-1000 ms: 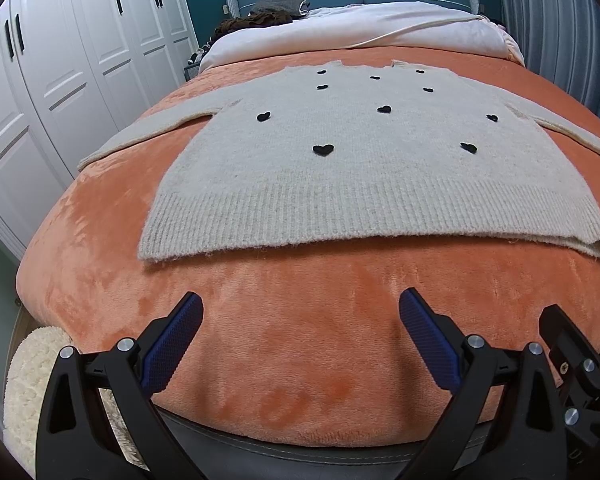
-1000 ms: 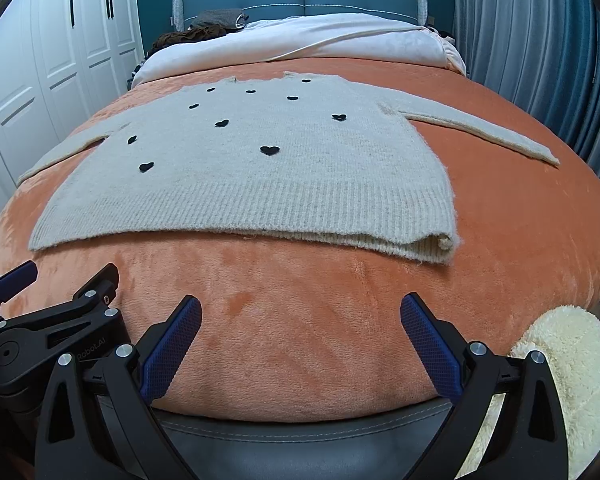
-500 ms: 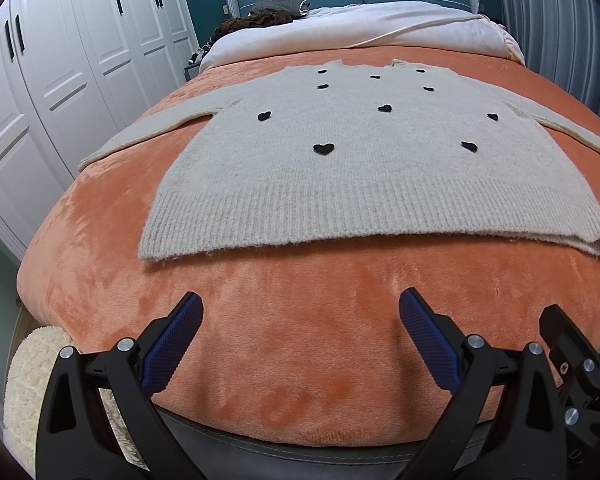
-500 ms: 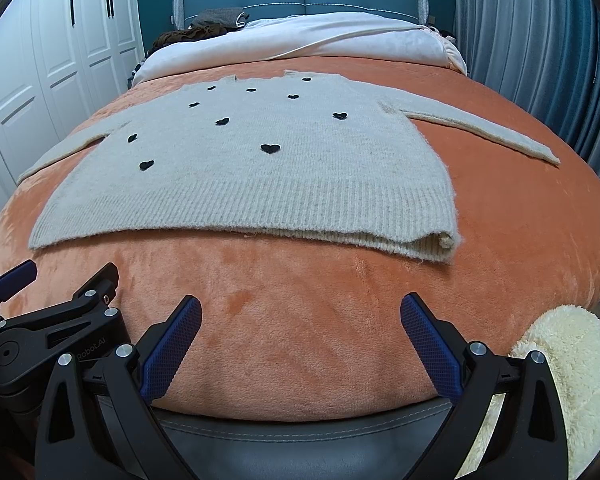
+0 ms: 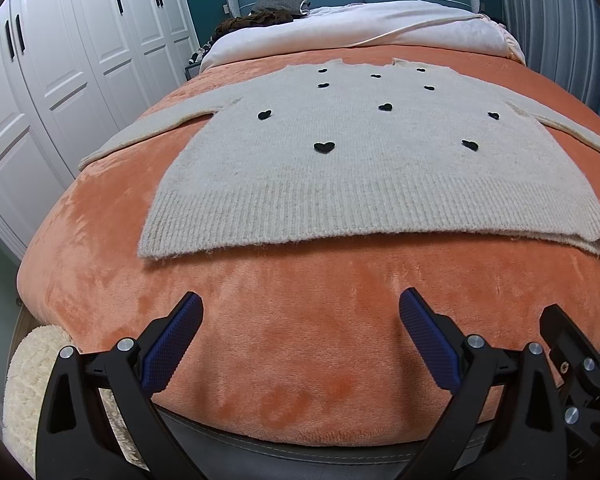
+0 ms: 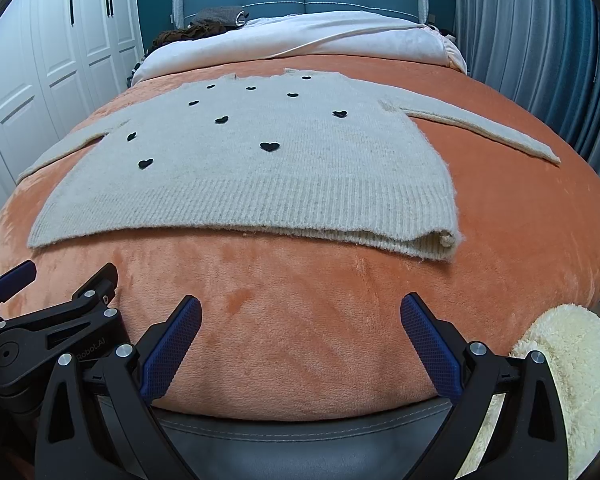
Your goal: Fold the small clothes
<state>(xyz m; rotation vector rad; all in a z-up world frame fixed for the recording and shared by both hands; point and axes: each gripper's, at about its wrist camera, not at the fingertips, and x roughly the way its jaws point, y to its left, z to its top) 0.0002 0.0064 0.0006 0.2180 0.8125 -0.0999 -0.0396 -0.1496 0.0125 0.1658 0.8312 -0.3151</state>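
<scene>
We held the left gripper (image 5: 300, 312) and right gripper (image 6: 300, 314) spread wide and empty at the bed's near edge, ready to reach. Beyond them the sweater (image 5: 360, 168) lay flat on the orange blanket (image 5: 300, 320), sleeves out, apparently laid for folding.

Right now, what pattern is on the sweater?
Small black hearts scattered on plain beige knit sweater, clearest in the left wrist view.

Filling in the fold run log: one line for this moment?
beige knit sweater with black hearts: flat, unfolded on orange plush blanket | left gripper: open, short of hem | right gripper: open, short of hem
</scene>
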